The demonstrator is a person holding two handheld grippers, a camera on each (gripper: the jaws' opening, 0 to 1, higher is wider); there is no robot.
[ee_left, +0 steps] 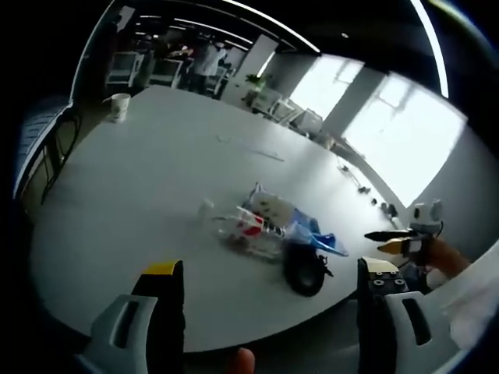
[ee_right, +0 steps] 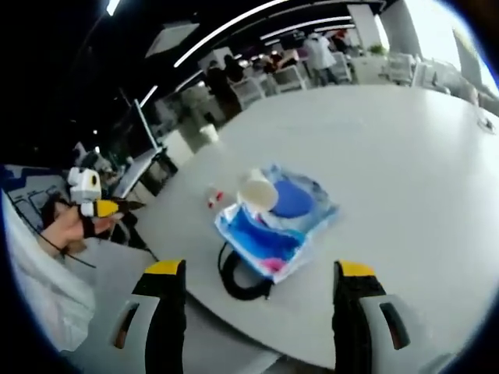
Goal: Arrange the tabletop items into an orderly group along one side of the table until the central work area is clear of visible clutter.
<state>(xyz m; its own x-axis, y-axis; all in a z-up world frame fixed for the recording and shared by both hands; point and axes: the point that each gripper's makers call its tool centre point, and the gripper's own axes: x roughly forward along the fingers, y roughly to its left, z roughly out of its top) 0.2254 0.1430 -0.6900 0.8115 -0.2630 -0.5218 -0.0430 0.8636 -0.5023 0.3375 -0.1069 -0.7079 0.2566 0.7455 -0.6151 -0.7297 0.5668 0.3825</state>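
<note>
A small heap lies near the table's (ee_left: 140, 195) near edge: blue-and-white packets (ee_left: 273, 214), a clear plastic bottle (ee_left: 234, 227) on its side and a black coiled cable (ee_left: 304, 269). My left gripper (ee_left: 270, 271) hangs open just short of the heap, nothing between its jaws. In the right gripper view the blue packets (ee_right: 277, 226) carry a white cup-like piece (ee_right: 257, 191), with the cable (ee_right: 238, 280) in front and the small bottle (ee_right: 212, 198) to the left. My right gripper (ee_right: 260, 273) is open and empty above the cable. Each gripper also appears in the other's view, the right gripper (ee_left: 405, 238) and the left gripper (ee_right: 95, 204), hand-held off the table edge.
A white paper cup (ee_left: 118, 105) stands alone at the table's far left rim. Small items (ee_left: 362, 183) line the far edge by the bright windows. Chairs (ee_left: 47, 132) and people stand beyond the table. Broad bare tabletop (ee_right: 405, 156) stretches behind the heap.
</note>
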